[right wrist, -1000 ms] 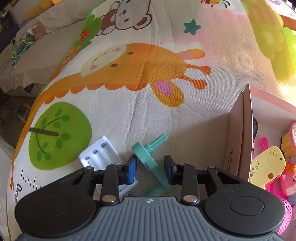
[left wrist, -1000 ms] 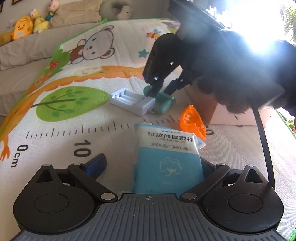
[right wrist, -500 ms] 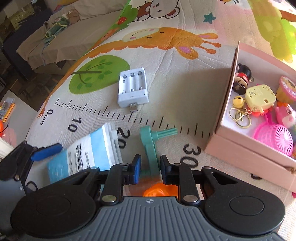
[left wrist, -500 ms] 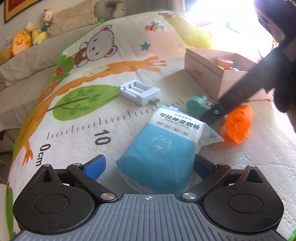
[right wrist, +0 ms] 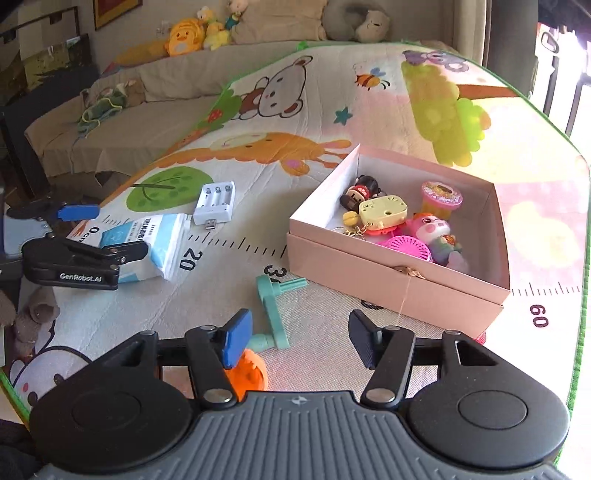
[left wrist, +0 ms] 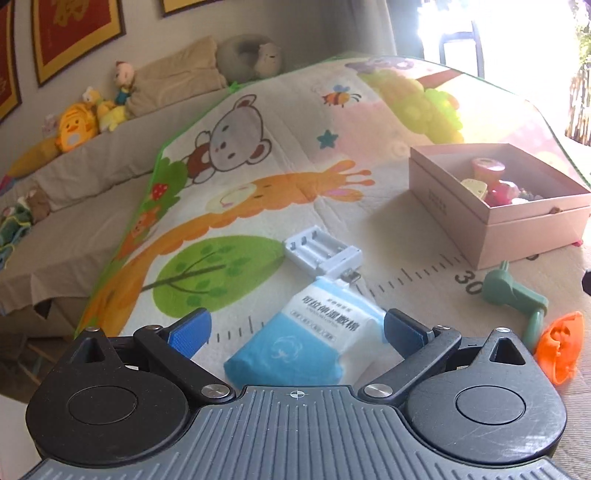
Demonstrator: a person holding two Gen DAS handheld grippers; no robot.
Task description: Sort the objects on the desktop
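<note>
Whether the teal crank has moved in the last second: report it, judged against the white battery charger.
Yes. The teal crank lay against the white battery charger; it now lies apart from it, nearer the camera, by the pink box.

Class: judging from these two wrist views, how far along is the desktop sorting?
Done: several toys lie in the pink box. In hand: nothing; left gripper and right gripper are open. Left on the mat: blue packet, white charger, teal crank, orange toy.

Sunlit window (left wrist: pixel 517 33), beige sofa (right wrist: pixel 166 85)
</note>
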